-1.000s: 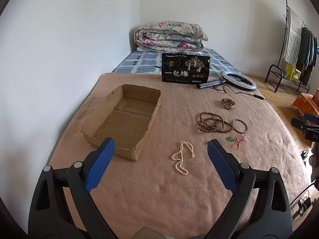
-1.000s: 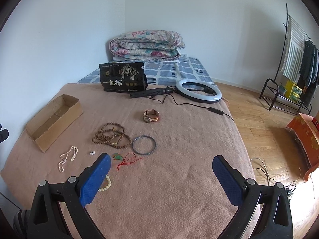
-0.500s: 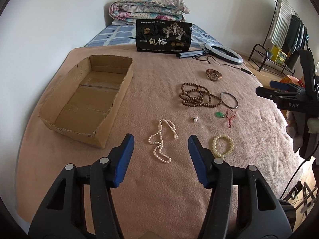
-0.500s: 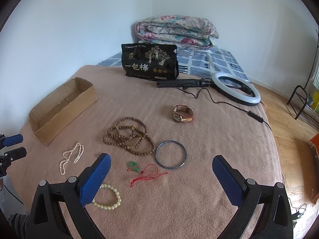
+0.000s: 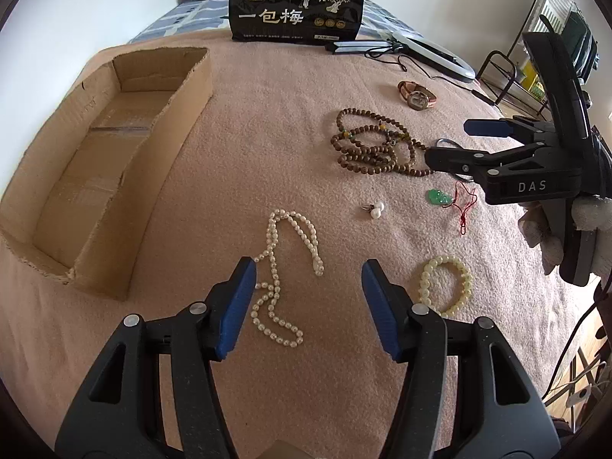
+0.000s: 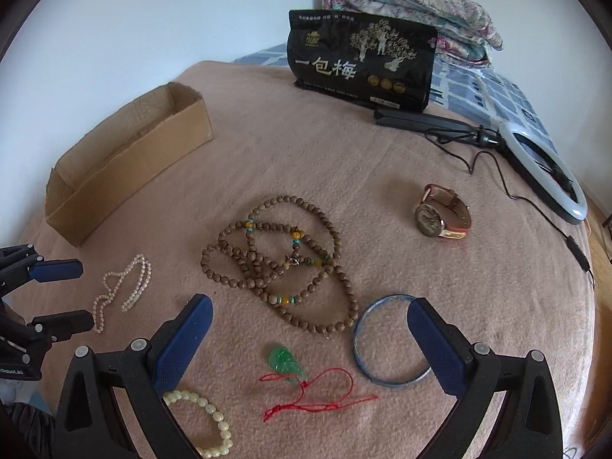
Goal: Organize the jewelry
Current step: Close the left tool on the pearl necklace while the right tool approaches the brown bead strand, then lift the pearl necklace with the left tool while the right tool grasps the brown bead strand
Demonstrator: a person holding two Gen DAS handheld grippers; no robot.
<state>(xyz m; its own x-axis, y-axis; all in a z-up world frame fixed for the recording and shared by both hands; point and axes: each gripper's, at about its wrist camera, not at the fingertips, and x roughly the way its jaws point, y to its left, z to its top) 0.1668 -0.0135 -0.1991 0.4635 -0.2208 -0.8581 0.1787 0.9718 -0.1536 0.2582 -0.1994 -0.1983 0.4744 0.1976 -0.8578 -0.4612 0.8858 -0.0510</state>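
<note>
Jewelry lies on a pink blanket (image 5: pixel 290 122). My left gripper (image 5: pixel 308 287) is open and empty, low over a white pearl necklace (image 5: pixel 285 267) that lies between its fingers. An open cardboard box (image 5: pixel 95 153) sits to its left. My right gripper (image 6: pixel 310 329) is open and empty, over a green pendant on red cord (image 6: pixel 287 363), a blue bangle (image 6: pixel 386 340) and brown wooden beads (image 6: pixel 279 260). A cream bead bracelet (image 5: pixel 447 285), pearl earrings (image 5: pixel 375 209) and a watch (image 6: pixel 440 216) lie nearby. The right gripper also shows in the left wrist view (image 5: pixel 455 145).
A black printed bag (image 6: pixel 363 65) stands at the back of the blanket, with a ring light and its cable (image 6: pixel 543 164) to the right. Folded quilts (image 6: pixel 413 4) lie behind. A clothes rack (image 5: pixel 554 38) stands on the floor to the right.
Both grippers have moved forward and down toward the jewelry. The left one has narrowed and now straddles the pearl necklace. The right one has come over the pendant and bangle.
</note>
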